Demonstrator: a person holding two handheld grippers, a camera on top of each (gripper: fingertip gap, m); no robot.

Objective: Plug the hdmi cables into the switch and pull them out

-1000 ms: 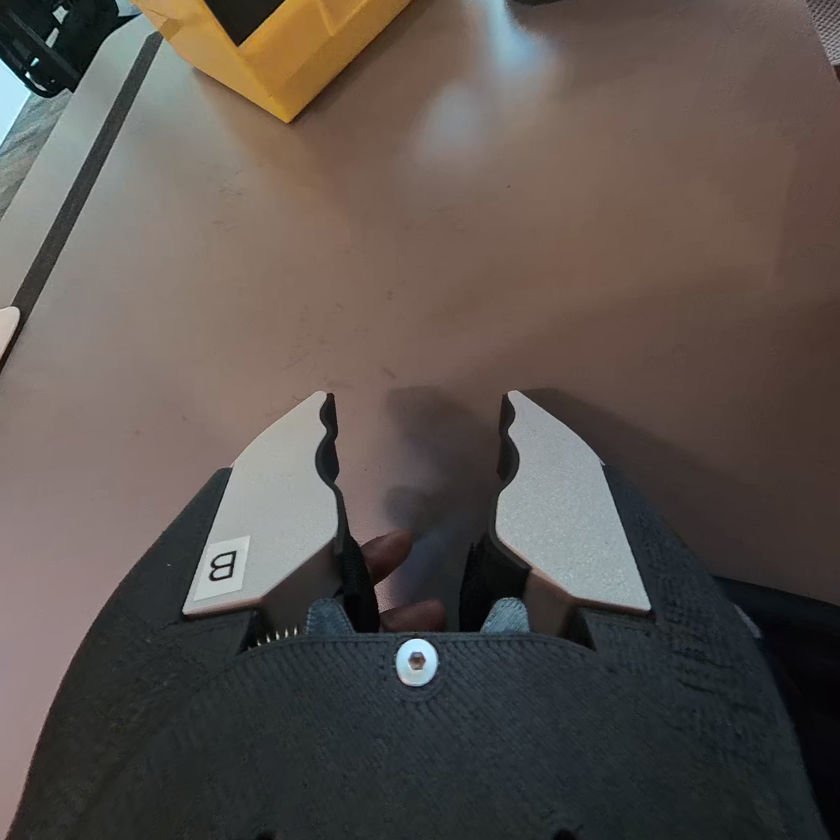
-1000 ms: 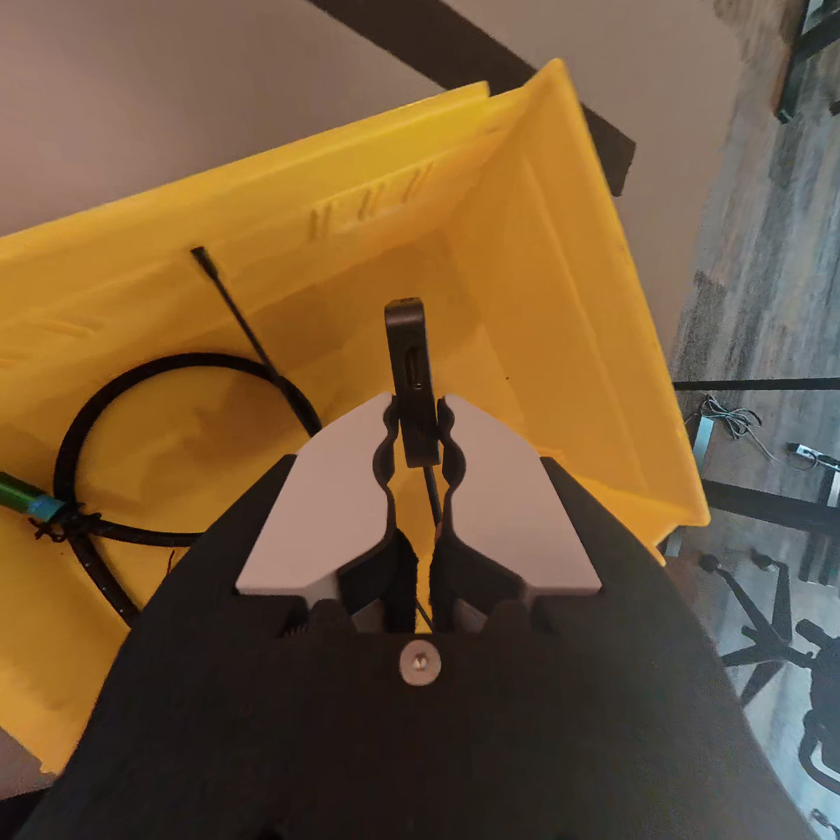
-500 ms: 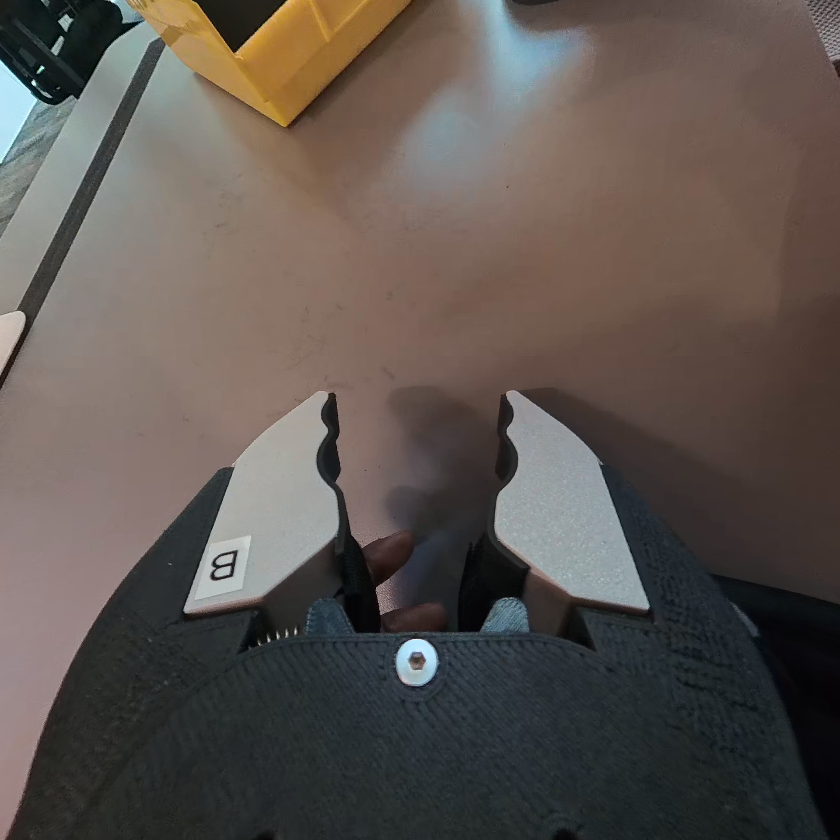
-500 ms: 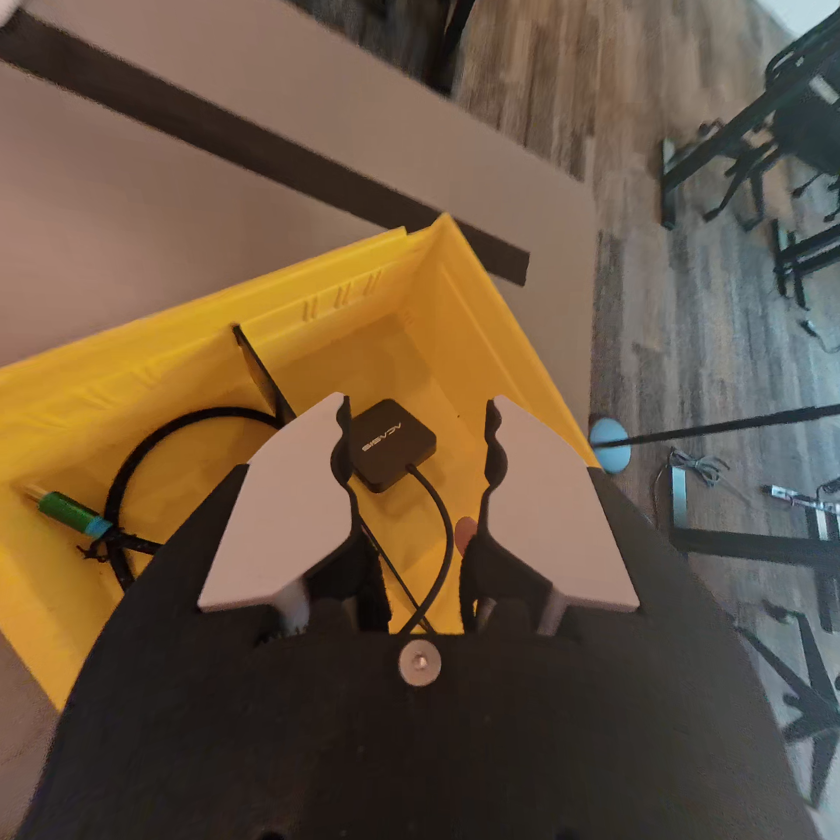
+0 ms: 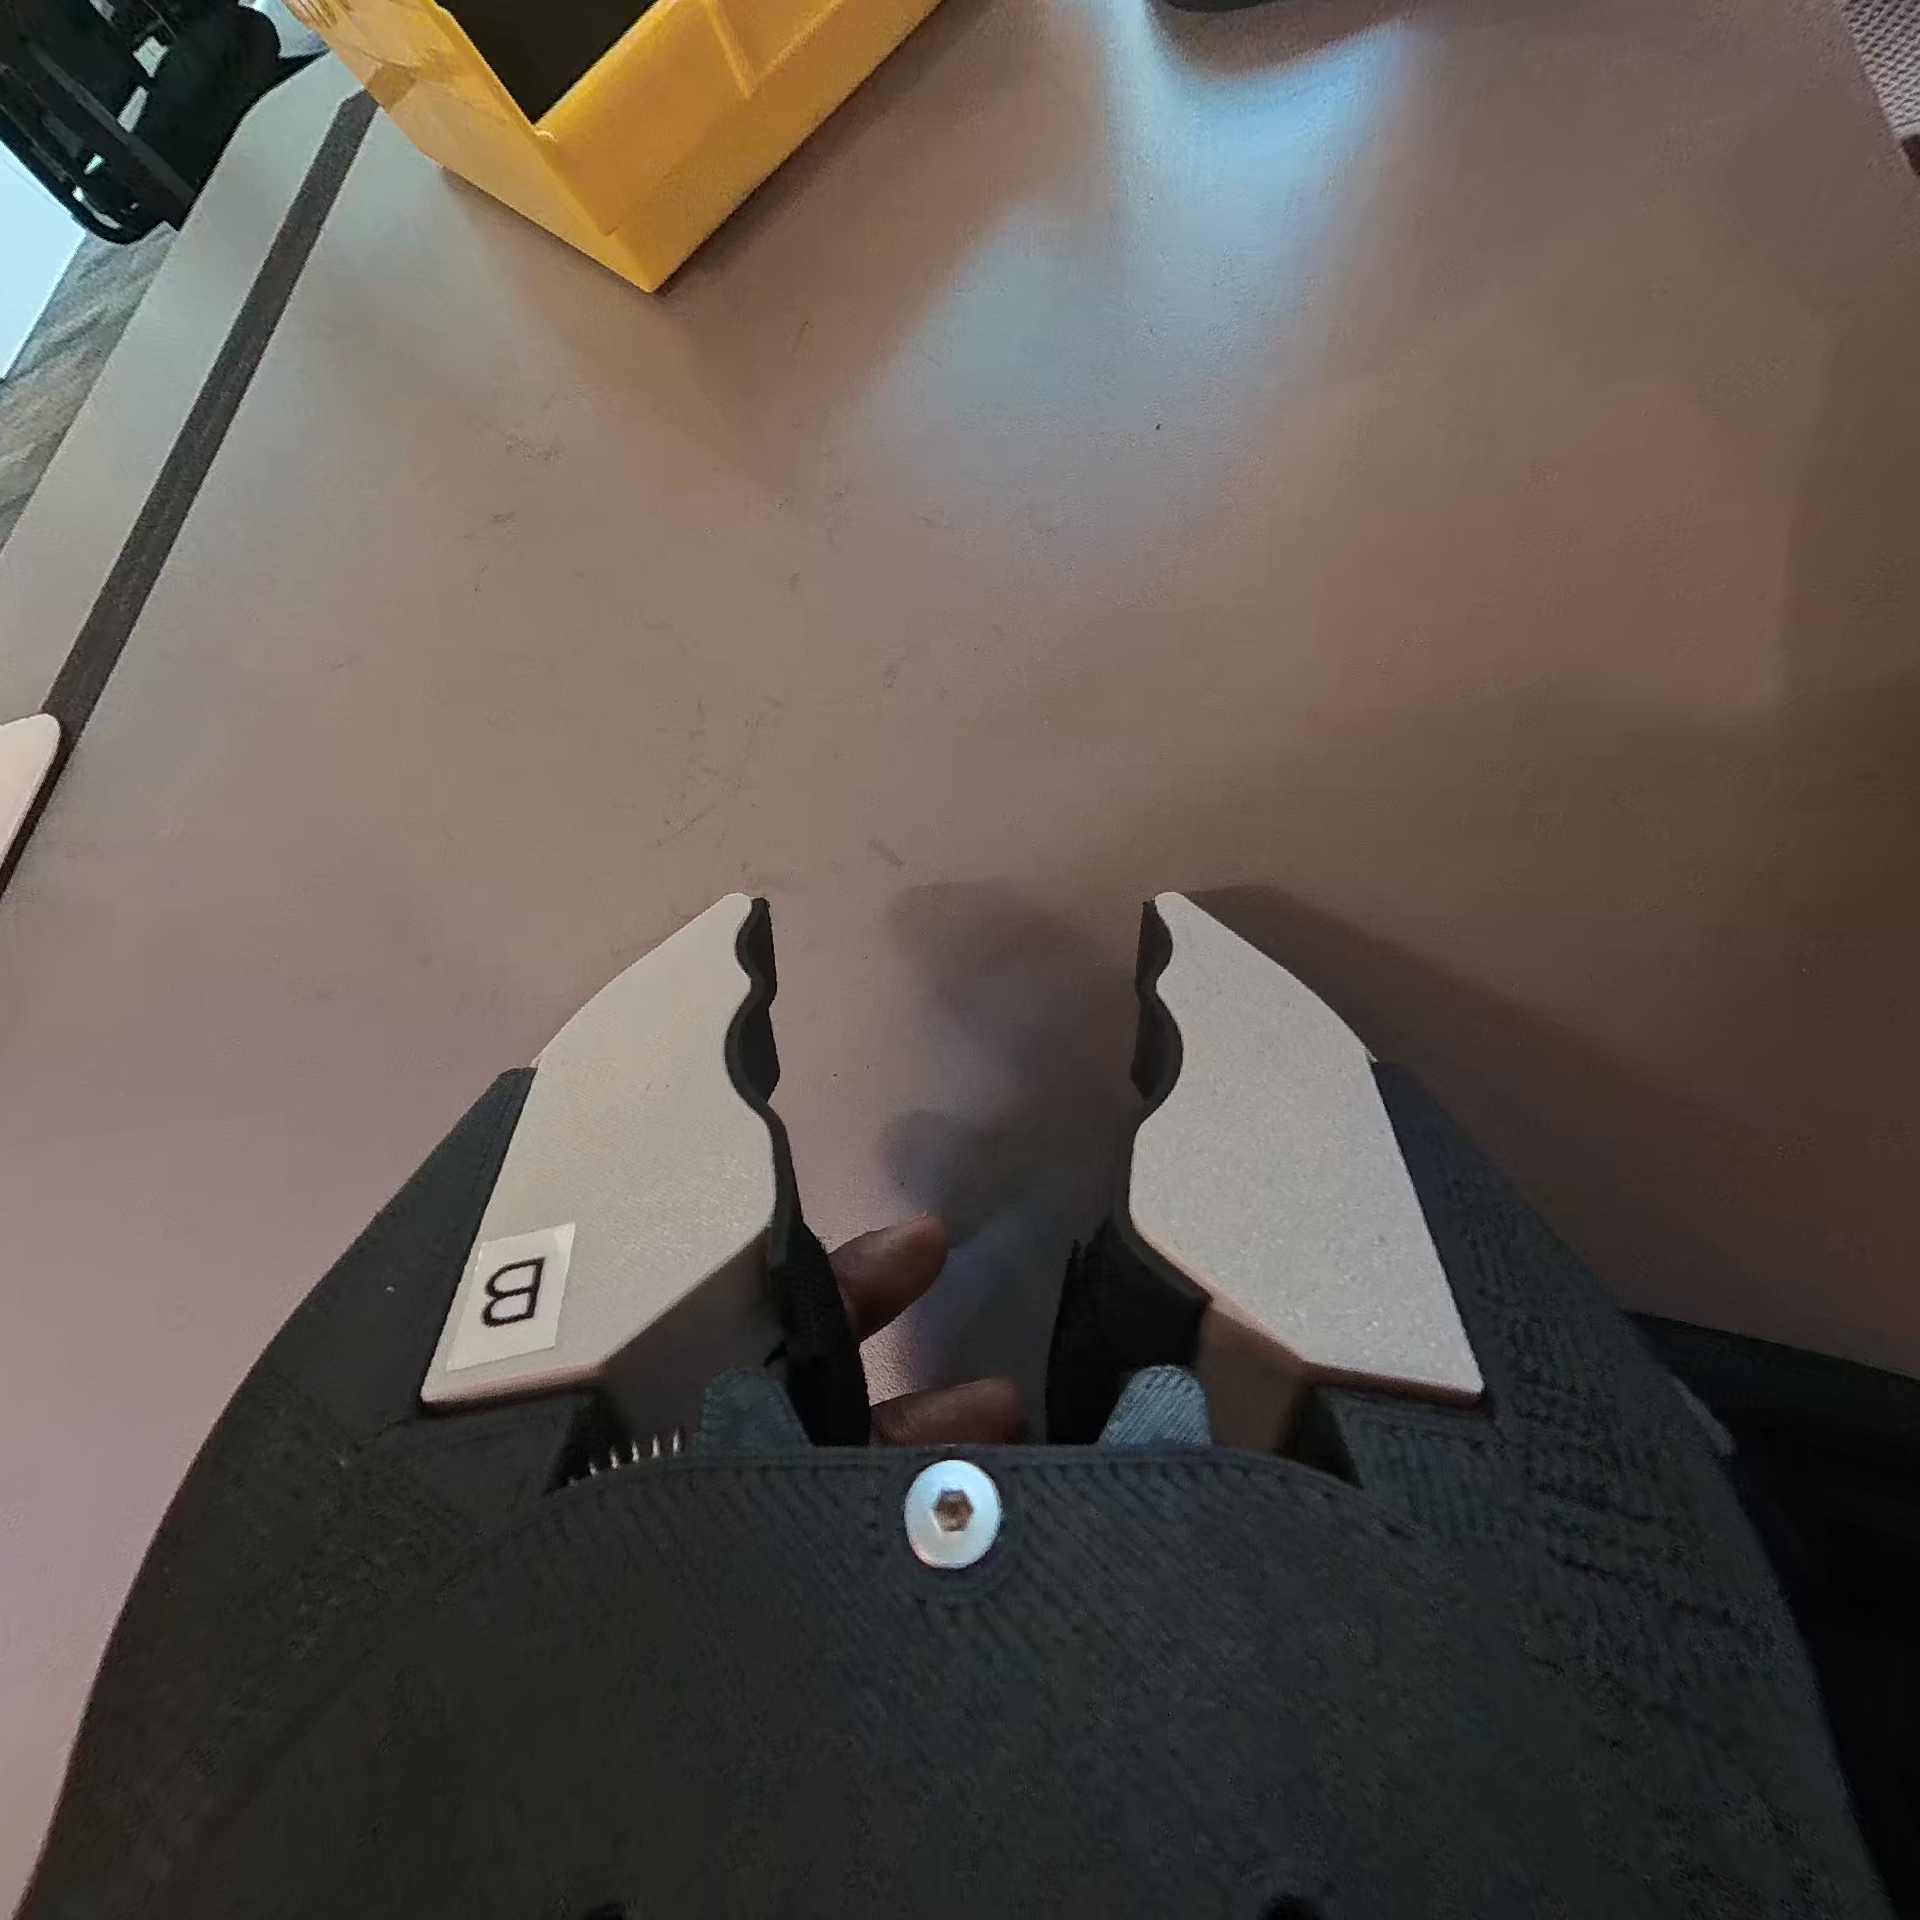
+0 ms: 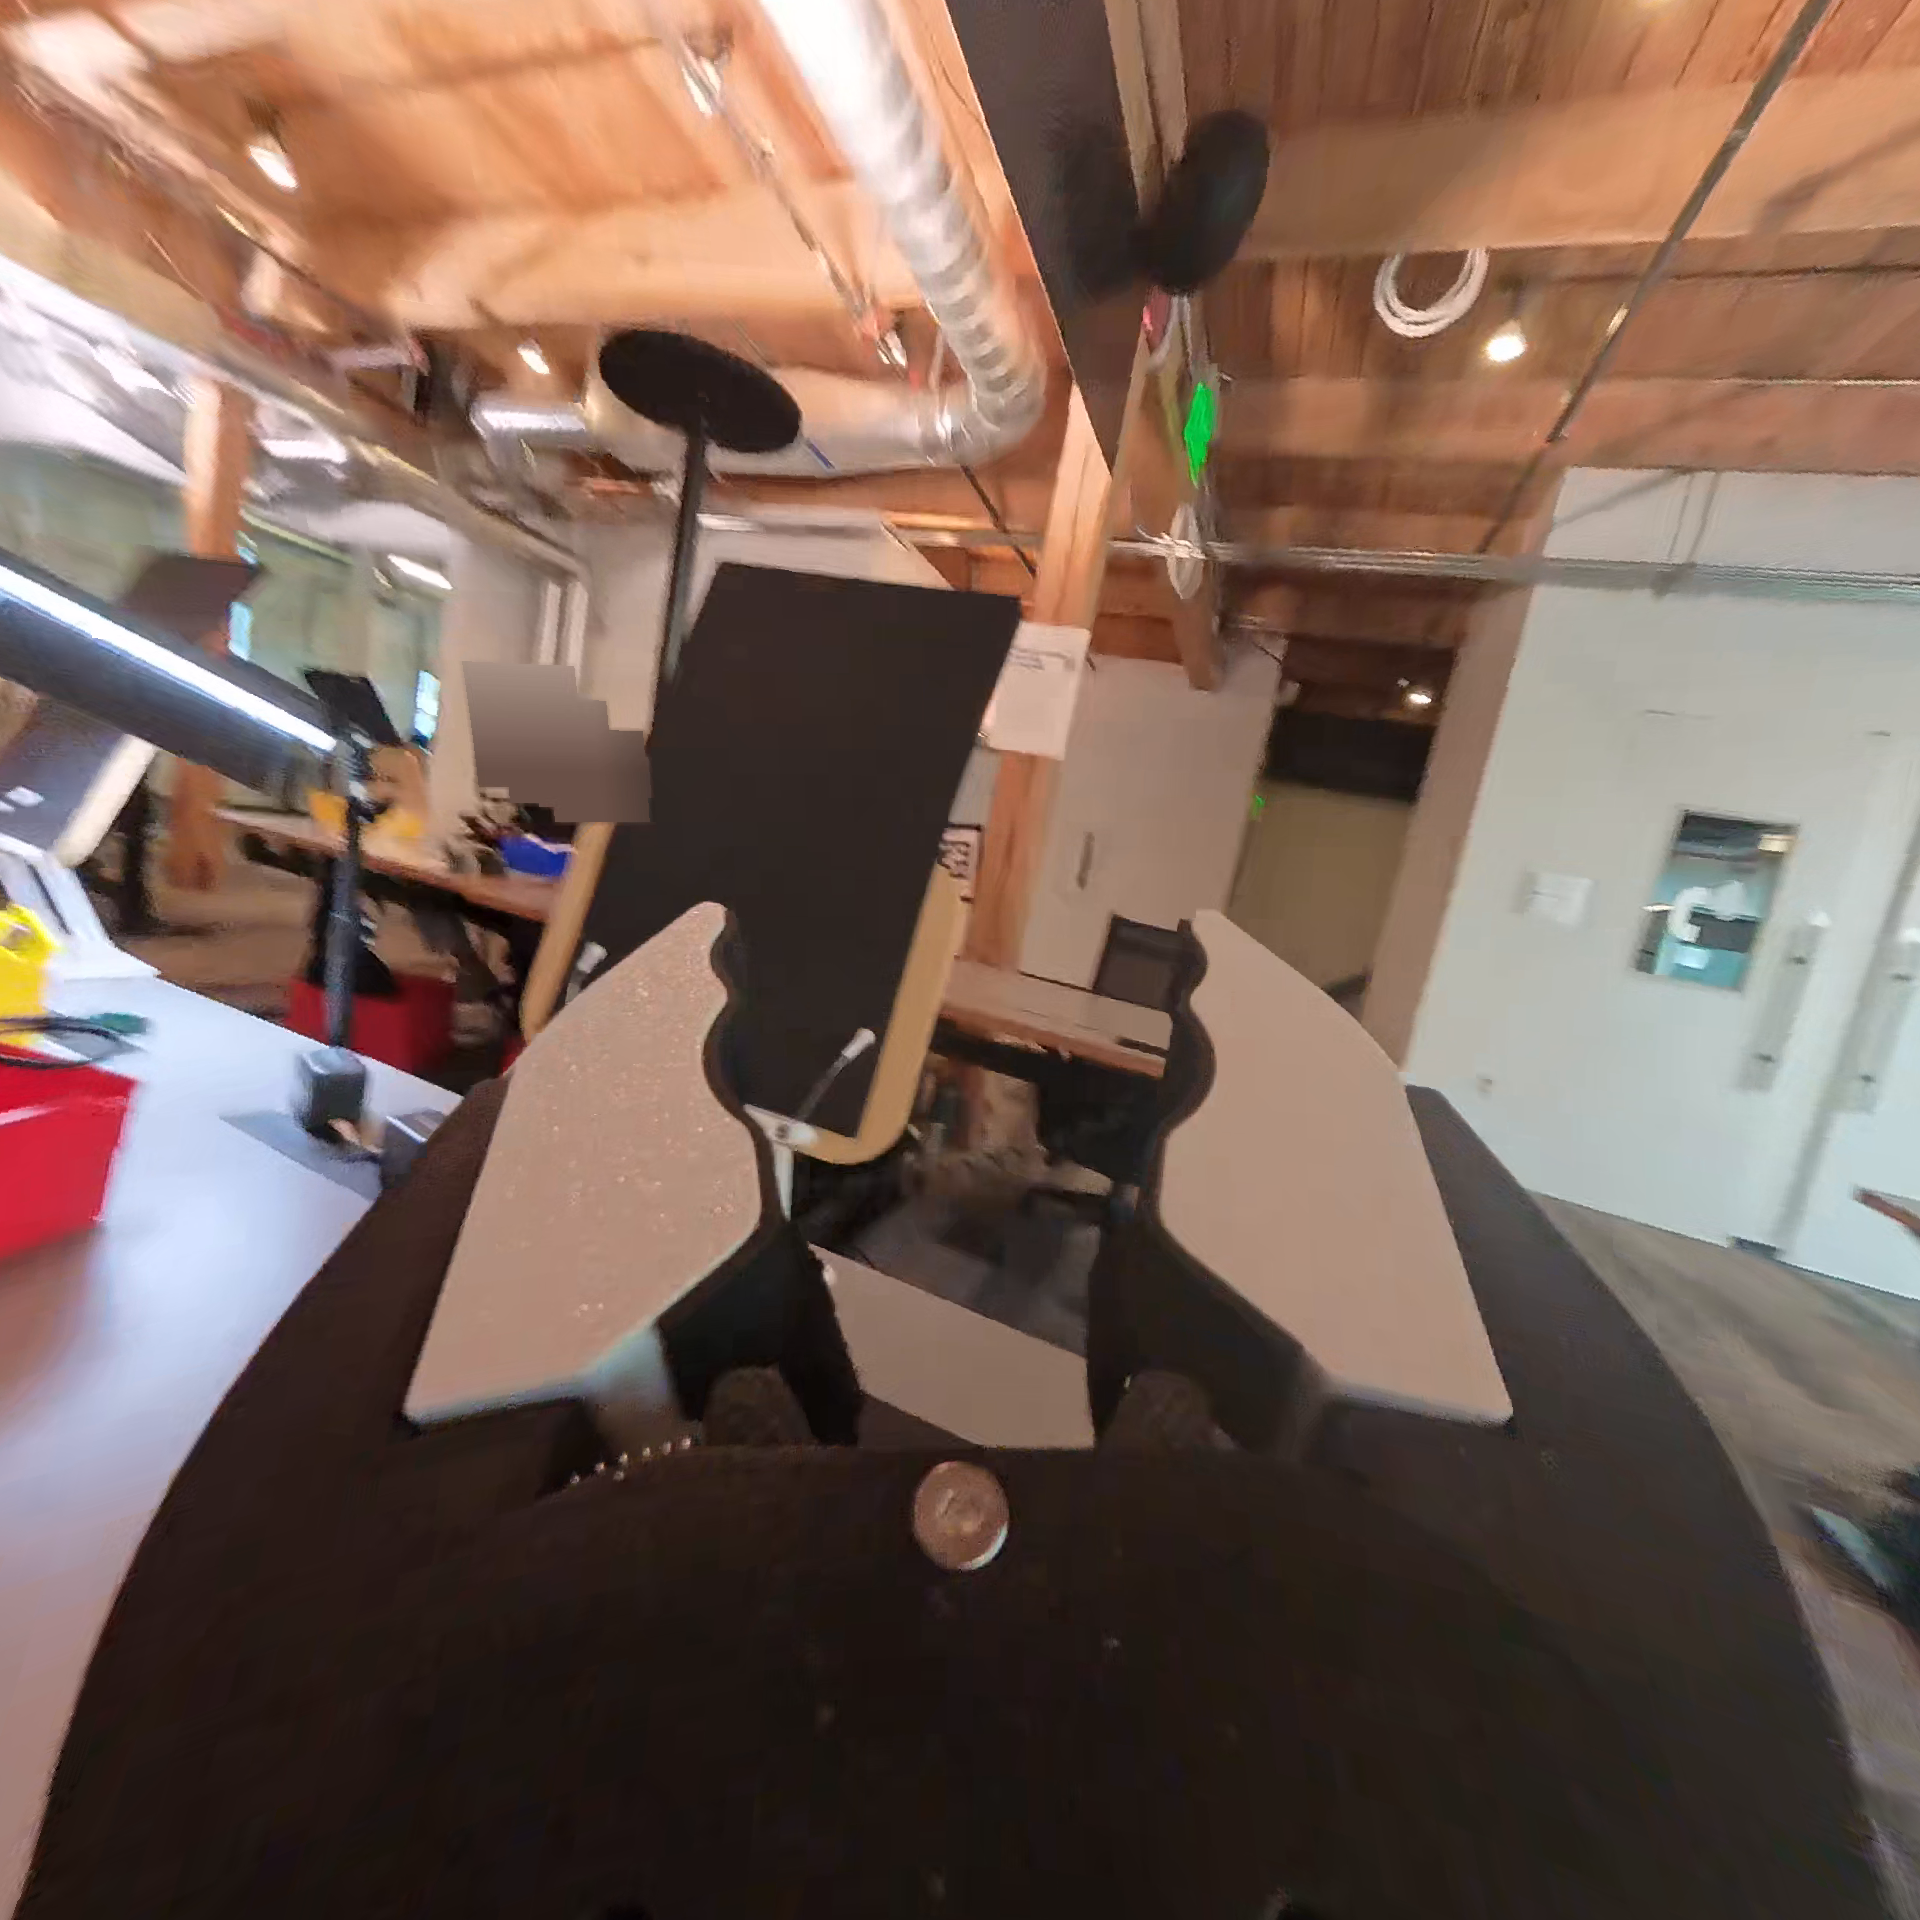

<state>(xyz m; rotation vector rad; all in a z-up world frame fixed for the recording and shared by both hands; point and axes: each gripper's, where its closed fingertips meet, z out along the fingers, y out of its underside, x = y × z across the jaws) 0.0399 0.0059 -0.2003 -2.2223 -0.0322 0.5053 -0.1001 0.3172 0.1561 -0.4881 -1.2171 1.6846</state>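
My left gripper [image 5: 954,914] is open and empty, low over the brown table [image 5: 1039,582]. A yellow bin [image 5: 623,114] stands at the table's far left in the left wrist view; its inside is mostly hidden. My right gripper [image 6: 956,935] is open and empty, raised and tilted up toward the room and ceiling. The switch and the HDMI cables are not in view in either current frame.
A dark seam [image 5: 208,436] runs down the table's left side. In the right wrist view a red bin [image 6: 52,1153] and a small black stand [image 6: 332,1091] sit on a grey table [image 6: 177,1247] at left. A black-backed chair [image 6: 790,852] stands ahead.
My right gripper opened, released the black switch into the yellow bin, then lifted and swung up to face the room. My left gripper stayed open, and its view shifted slightly.
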